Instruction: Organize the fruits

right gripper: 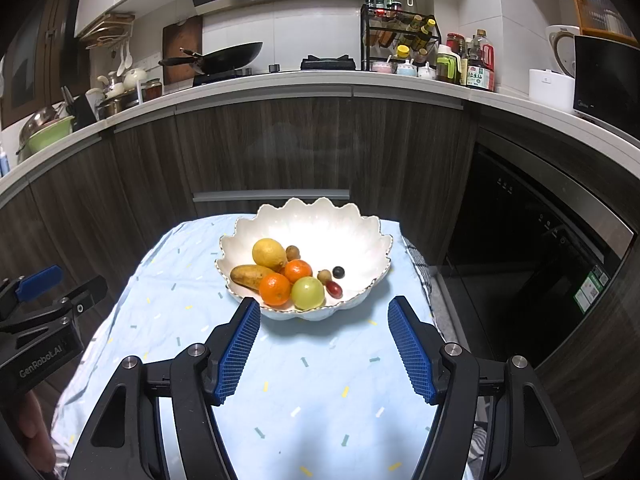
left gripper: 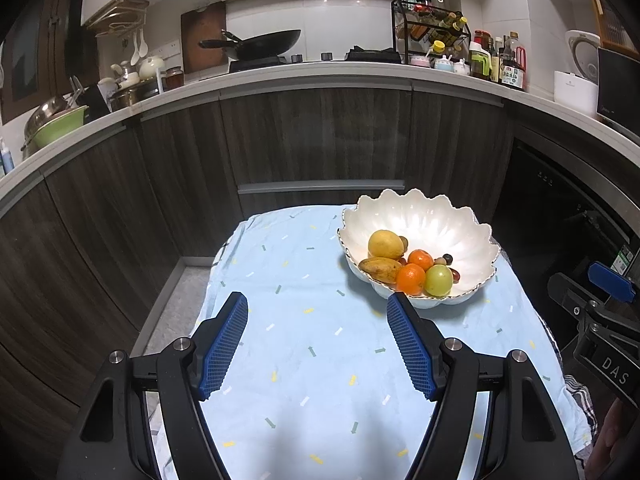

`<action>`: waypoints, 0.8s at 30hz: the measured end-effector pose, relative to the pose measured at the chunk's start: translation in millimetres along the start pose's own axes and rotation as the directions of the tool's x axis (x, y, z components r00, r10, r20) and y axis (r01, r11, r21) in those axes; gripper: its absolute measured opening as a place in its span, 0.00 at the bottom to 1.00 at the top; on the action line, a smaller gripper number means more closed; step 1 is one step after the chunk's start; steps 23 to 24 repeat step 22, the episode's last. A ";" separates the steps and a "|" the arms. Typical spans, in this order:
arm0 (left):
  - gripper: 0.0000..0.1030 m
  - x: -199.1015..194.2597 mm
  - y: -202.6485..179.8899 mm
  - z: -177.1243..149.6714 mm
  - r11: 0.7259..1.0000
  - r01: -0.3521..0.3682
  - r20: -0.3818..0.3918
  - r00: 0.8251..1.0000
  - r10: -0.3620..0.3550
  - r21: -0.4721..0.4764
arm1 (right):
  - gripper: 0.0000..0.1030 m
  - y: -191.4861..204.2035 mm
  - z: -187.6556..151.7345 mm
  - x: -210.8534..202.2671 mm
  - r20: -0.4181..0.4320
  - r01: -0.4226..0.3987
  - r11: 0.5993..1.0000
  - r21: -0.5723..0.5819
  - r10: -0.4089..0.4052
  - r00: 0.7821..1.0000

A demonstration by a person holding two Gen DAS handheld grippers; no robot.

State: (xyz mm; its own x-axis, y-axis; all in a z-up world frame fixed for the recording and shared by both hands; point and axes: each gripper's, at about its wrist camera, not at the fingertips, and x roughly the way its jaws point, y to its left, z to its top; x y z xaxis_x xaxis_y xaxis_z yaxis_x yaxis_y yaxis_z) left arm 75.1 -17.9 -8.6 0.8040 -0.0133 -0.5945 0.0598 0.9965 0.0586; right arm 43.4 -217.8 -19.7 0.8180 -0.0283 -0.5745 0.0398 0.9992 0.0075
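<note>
Left wrist view has the left claw [left gripper: 317, 312] spread wide with nothing between its blue pads, hanging over the light blue cloth [left gripper: 304, 360] that covers the tabletop. The white scalloped bowl [left gripper: 436, 216] sits toward the far right corner of the tabletop, and all the fruit is piled in its near side — a yellow lemon [left gripper: 385, 244] at the back, a brownish mango [left gripper: 380, 269] lying along the near-left rim, two oranges [left gripper: 411, 279] touching each other, and a green apple [left gripper: 439, 280] right beside the front orange. A few small dark fruits sit just right of the apple, too small to name for sure.

Right wrist view shows the right claw [right gripper: 324, 310] also wide open and empty, lined up just in front of the bowl's near rim. From here the bowl [right gripper: 344, 224] looks centered near the far edge, same fruit cluster: lemon [right gripper: 269, 254], mango [right gripper: 250, 276], oranges [right gripper: 275, 289], apple [right gripper: 307, 293], plus a little red one [right gripper: 334, 288] and a dark round one [right gripper: 338, 271] slightly apart on the right. The left claw's body pokes in at the left edge — well apart from the bowl.
</note>
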 end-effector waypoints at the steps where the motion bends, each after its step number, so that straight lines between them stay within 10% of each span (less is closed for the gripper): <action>1: 0.69 0.5 0.1 0.2 1.000 0.000 -0.001 1.000 0.000 0.000 | 0.65 -0.1 -0.1 -0.1 0.000 0.000 1.000 0.000 0.000 1.000; 24: 0.71 6.1 -0.9 -0.8 1.000 0.005 -0.017 1.000 -0.005 -0.012 | 0.65 0.6 -2.3 2.1 -0.006 0.000 1.000 0.002 0.000 1.000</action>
